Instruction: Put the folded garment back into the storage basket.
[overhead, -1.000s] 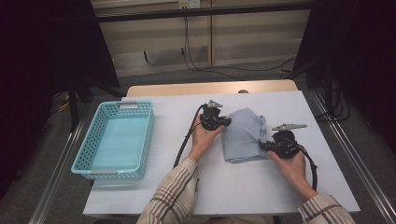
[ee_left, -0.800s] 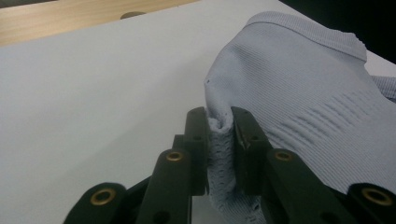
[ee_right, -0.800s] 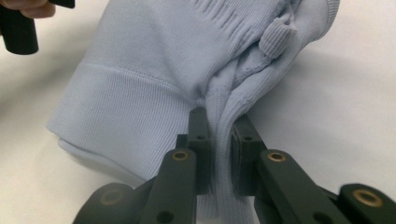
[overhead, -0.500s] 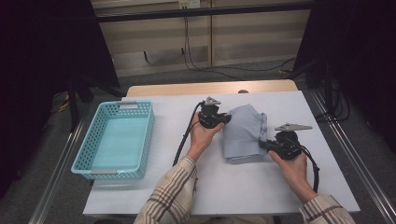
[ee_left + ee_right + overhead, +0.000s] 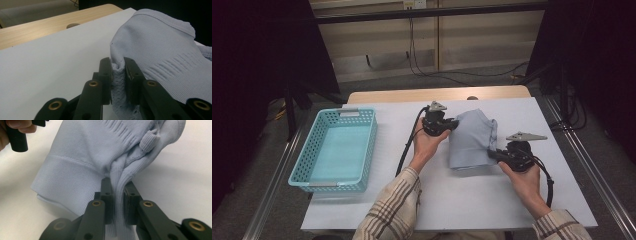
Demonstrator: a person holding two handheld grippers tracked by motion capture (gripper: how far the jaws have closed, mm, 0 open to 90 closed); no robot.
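a: where does the garment sit?

b: the pale blue knit garment (image 5: 473,140) lies folded on the white counter (image 5: 462,200), right of centre and well apart from the turquoise basket (image 5: 337,150) at the left end. the basket looks empty.

a: state of the claws?

b: the left claw (image 5: 453,125) is pressed together on the garment's near-left edge. in the left gripper view a pucker of the knit (image 5: 117,67) stands pinched between the two black jaws. the right claw (image 5: 490,155) is also clamped. in the right gripper view a bunched ridge of fabric (image 5: 117,185) runs down between its jaws, with the ribbed hem (image 5: 67,182) spread to one side.

a: so both hold cloth. is the bundle lifted?

b: cannot tell for sure. from the high view most of it looks to rest on the counter. the left side may be slightly raised, judging by the way the fabric domes up in the left gripper view.

a: how far along is the work?

b: judged from the layout: the folding seems largely done, since the garment is already a compact rectangle with the collar (image 5: 165,20) tucked at the far end. both grips are secured.

a: and what is left?

b: probably a last fold or a carry. if the basket is the goal, the whole transfer to the left still remains, then release. nothing is in the basket yet.
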